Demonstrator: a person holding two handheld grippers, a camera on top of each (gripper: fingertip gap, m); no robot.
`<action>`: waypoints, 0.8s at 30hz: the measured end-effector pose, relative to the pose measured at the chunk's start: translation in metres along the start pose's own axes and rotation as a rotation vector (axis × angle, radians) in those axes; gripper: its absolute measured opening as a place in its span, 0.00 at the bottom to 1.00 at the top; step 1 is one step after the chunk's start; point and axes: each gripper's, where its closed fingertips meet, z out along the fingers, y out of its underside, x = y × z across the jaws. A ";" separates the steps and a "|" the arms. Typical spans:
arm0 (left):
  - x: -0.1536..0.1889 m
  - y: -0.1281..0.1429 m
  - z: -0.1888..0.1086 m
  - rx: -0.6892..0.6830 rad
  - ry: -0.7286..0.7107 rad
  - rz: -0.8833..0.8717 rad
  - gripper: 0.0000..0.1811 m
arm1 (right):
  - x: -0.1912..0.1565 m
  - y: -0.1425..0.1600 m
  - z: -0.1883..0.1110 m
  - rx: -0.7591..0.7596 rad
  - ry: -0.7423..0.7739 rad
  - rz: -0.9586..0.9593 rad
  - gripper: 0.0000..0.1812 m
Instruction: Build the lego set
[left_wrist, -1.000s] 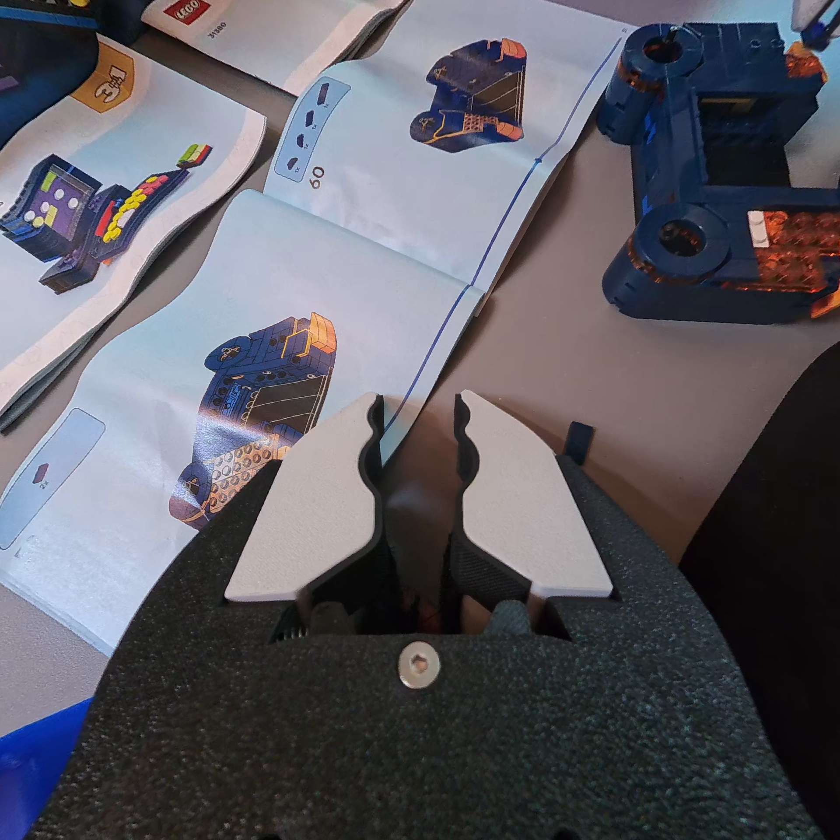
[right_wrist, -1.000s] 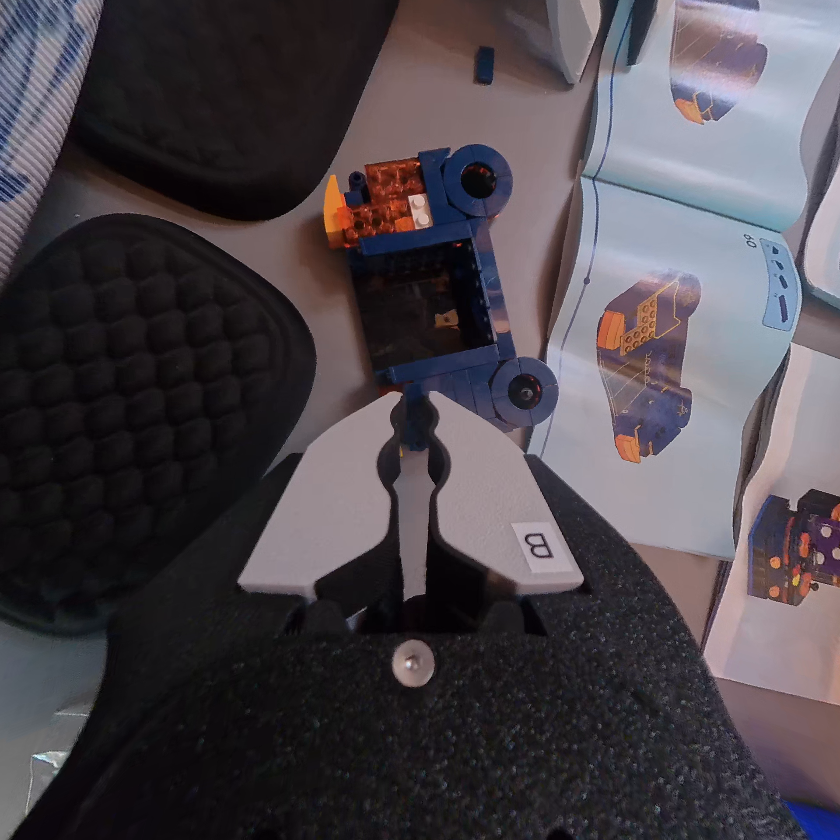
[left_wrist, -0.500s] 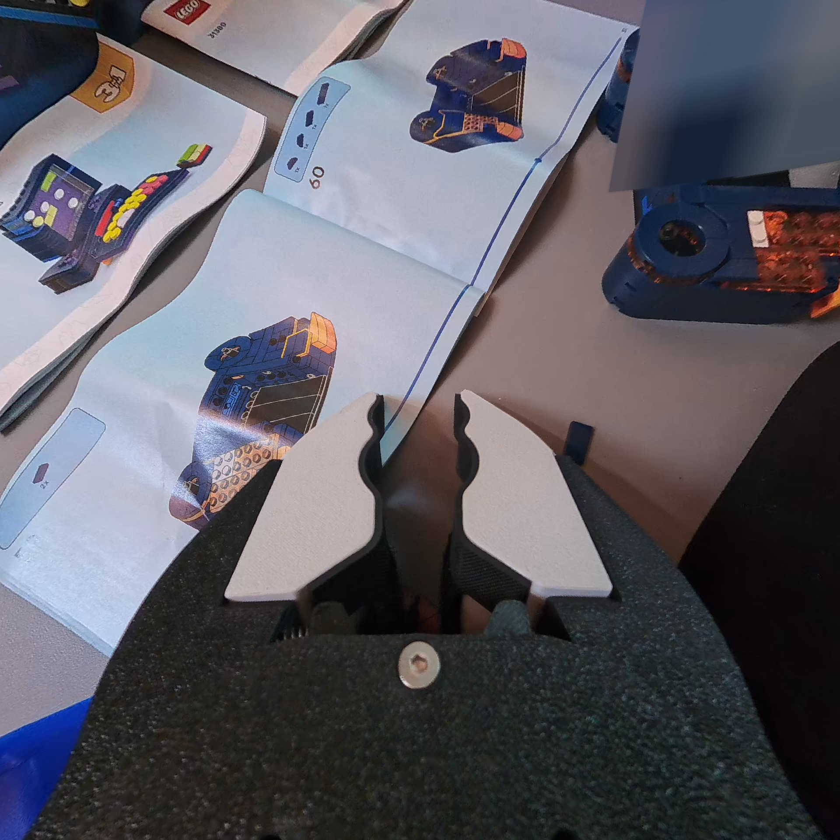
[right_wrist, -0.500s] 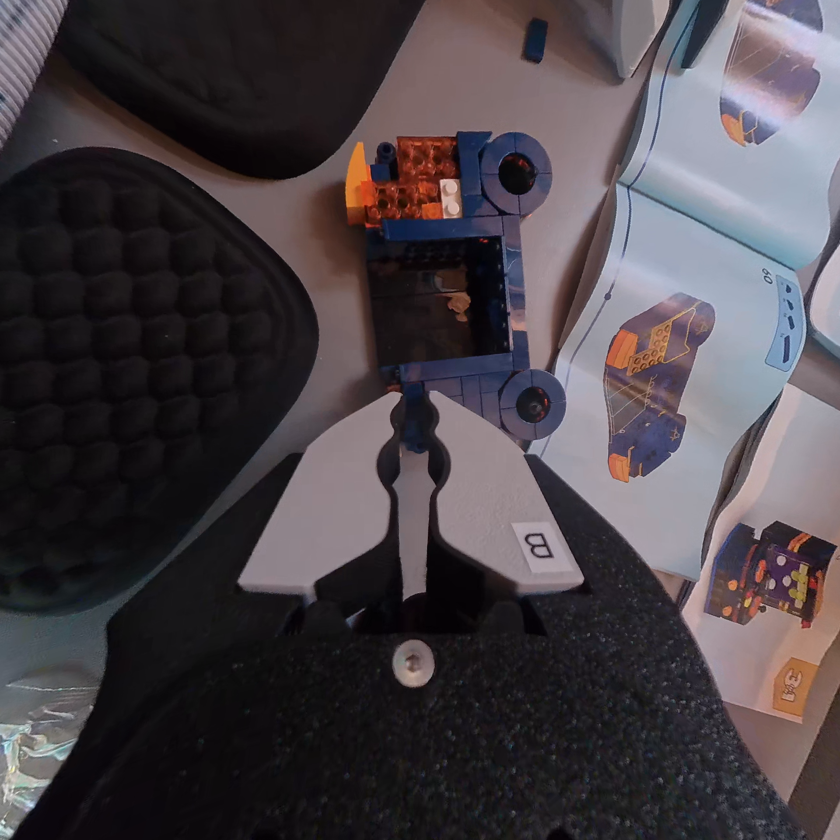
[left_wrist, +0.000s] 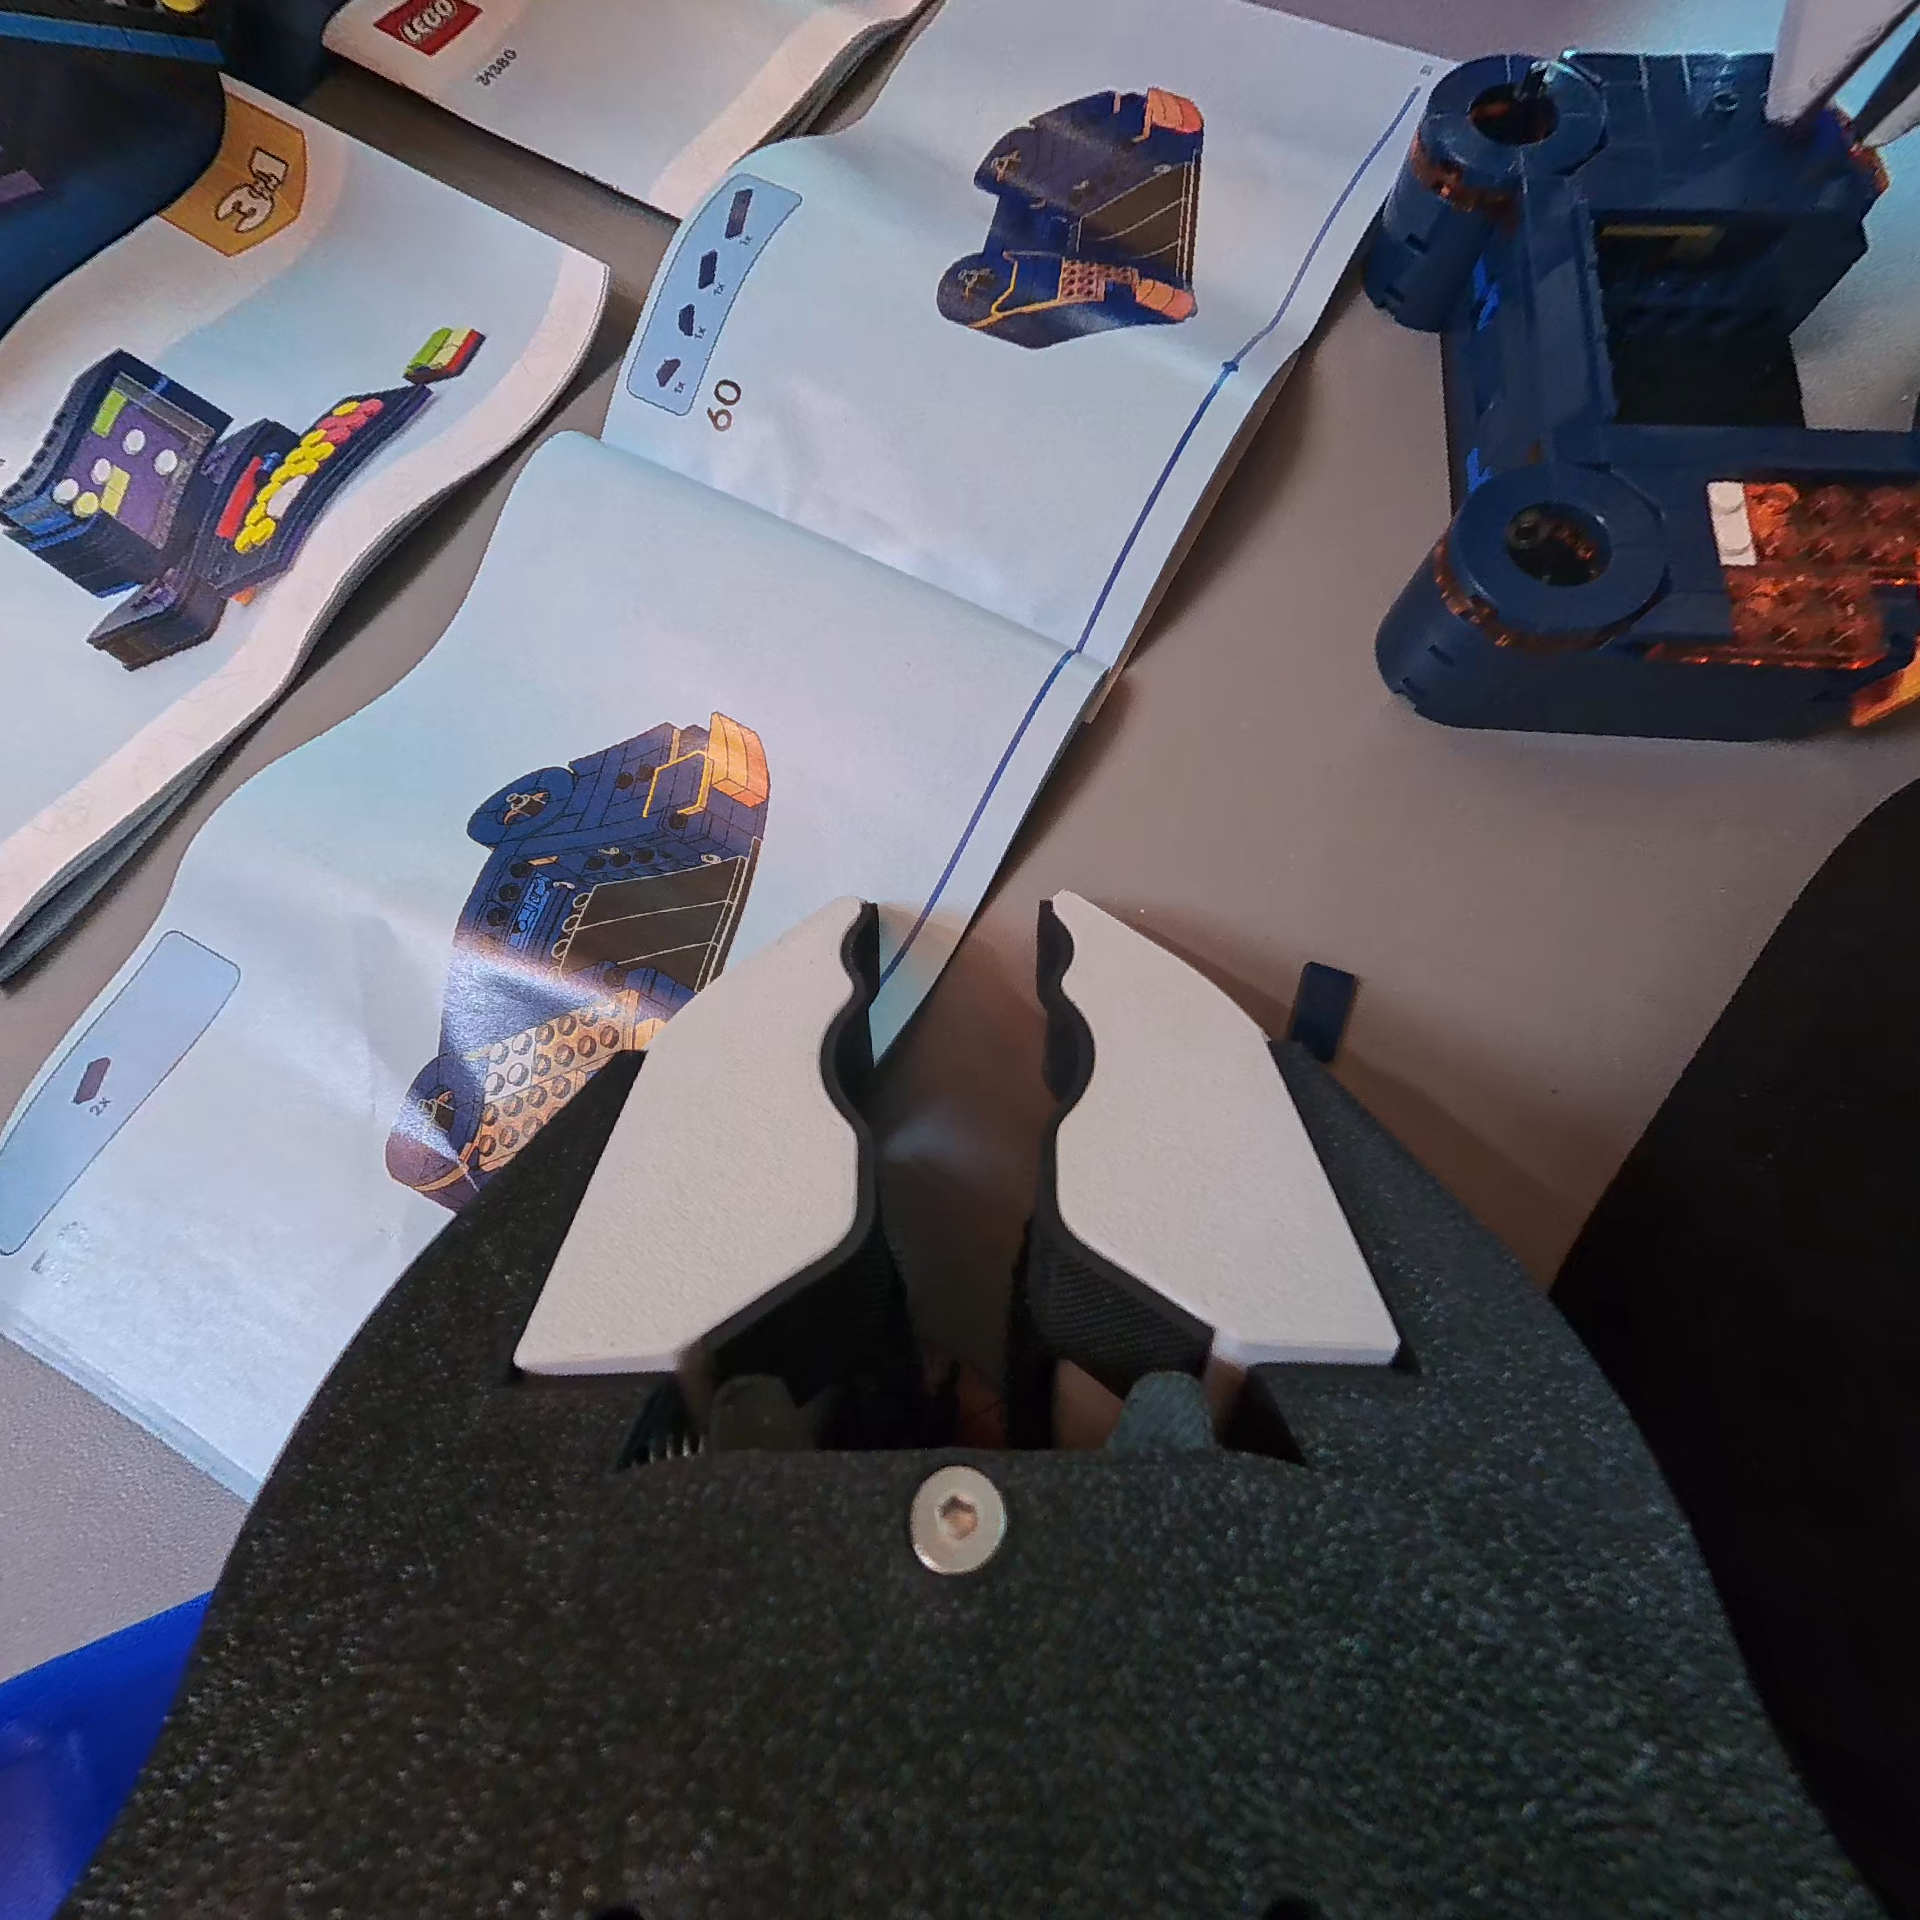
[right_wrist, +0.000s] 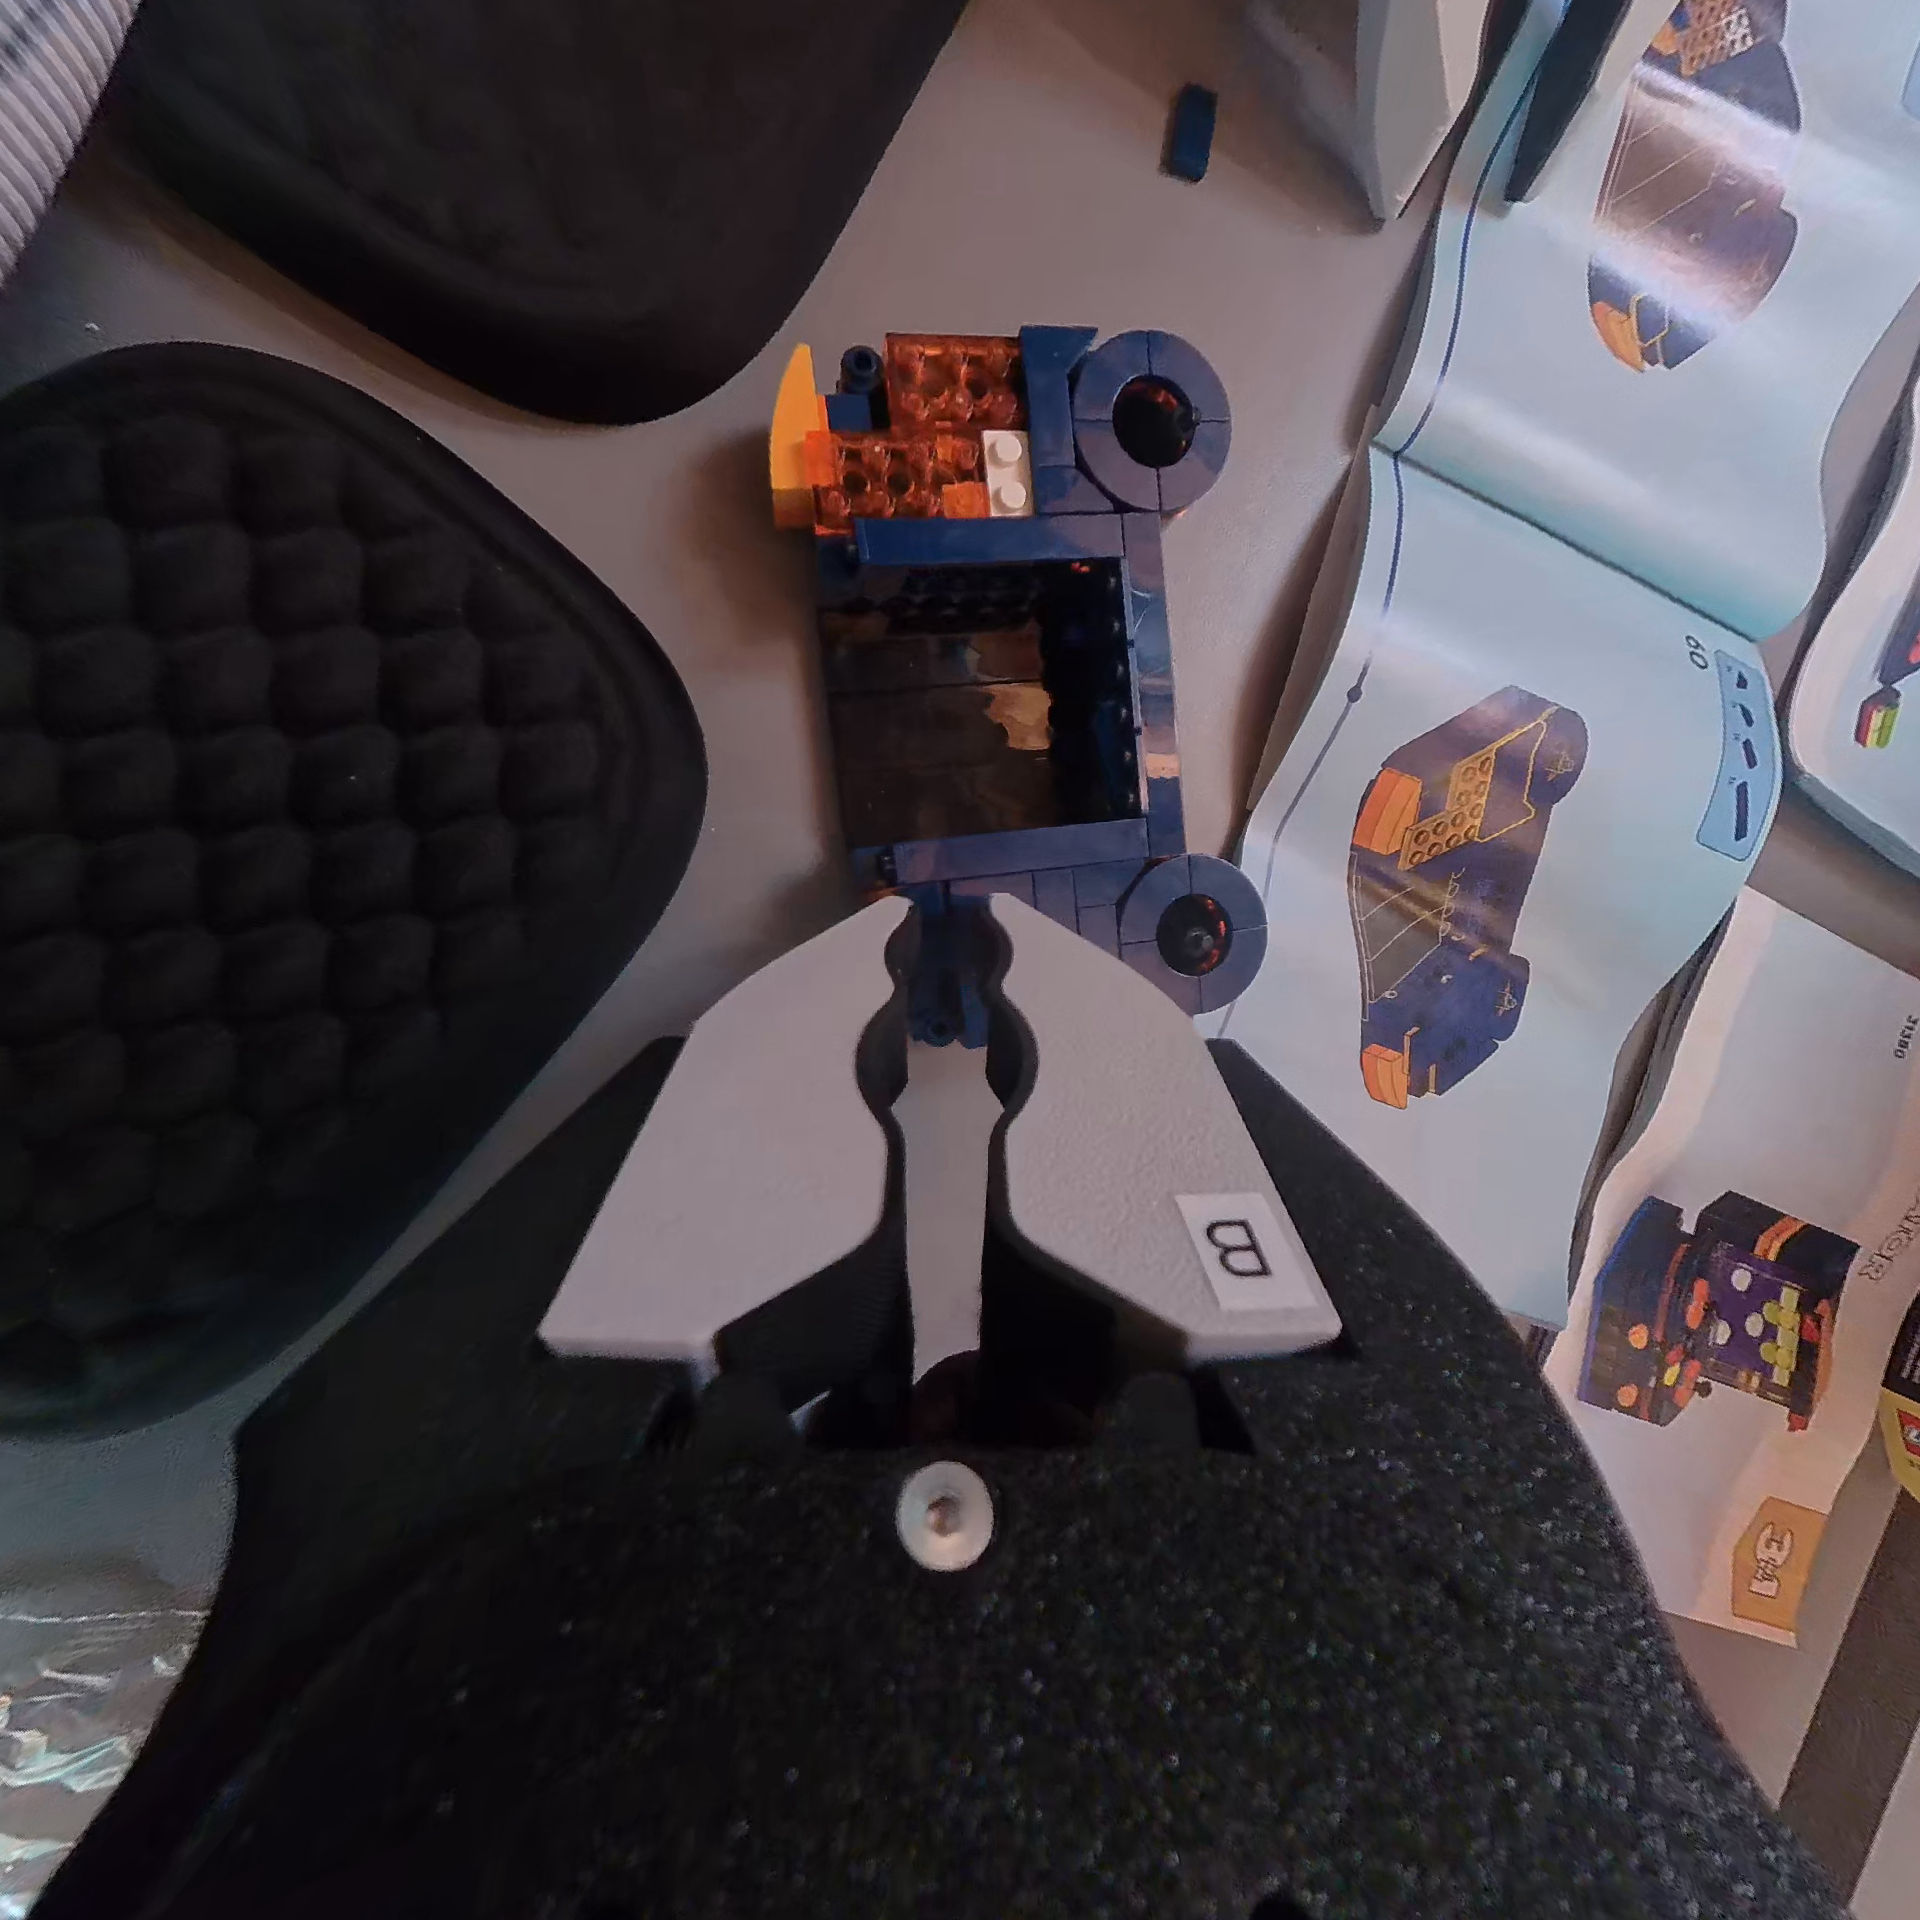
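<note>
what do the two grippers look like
Both are alike: the left gripper and the right gripper each have two flat pale grey fingers with wavy black-lined inner edges, a rough black textured body and one silver screw. The right one alone carries a small white sticker.

— What lies left of the build?
— Two black cushions on the grey table (right_wrist: 1247, 436) — a bumpy quilted cushion (right_wrist: 291, 852), and a smooth cushion (right_wrist: 499, 156) beyond it.
— Anything else?
— Crinkled clear plastic (right_wrist: 73, 1704) at the near-left corner.
</note>
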 end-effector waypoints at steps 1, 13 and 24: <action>0.000 0.000 0.000 0.000 0.000 0.000 0.16 | 0.000 -0.001 0.000 0.003 0.003 0.001 0.05; 0.000 0.000 -0.001 -0.004 -0.005 0.014 0.15 | 0.004 0.001 -0.009 0.045 0.094 0.341 0.00; 0.076 -0.113 -0.003 0.234 0.486 0.029 0.07 | -0.007 0.006 -0.013 0.325 0.551 1.126 0.00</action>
